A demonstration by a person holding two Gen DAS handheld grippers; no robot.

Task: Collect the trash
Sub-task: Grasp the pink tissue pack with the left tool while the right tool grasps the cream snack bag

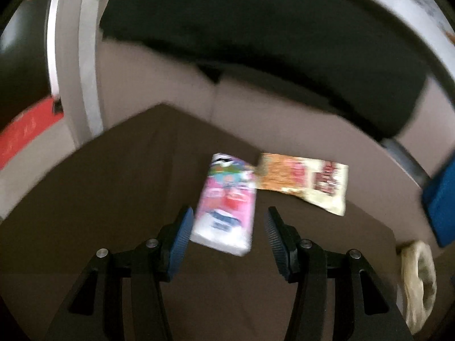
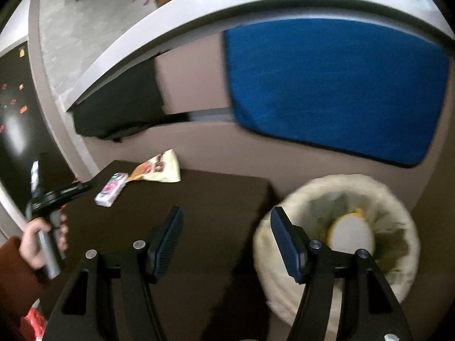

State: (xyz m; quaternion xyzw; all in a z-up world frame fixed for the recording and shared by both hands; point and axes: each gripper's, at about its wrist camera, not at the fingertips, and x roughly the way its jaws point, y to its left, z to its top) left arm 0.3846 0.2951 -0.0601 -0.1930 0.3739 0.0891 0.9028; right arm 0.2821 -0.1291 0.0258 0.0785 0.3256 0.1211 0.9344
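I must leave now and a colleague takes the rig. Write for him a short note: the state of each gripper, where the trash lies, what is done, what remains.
Left gripper: open, empty, aimed at the pink packet, which lies partly between its fingers on the dark table.
Right gripper: open, empty, between the table and the lined bin.
Yellow snack wrapper: on the table just behind the pink packet, near the far edge.
Done: some trash, with a whitish piece on top, already lies in the bin.
Left: pick up the packet, then the wrapper, and drop both in the bin.
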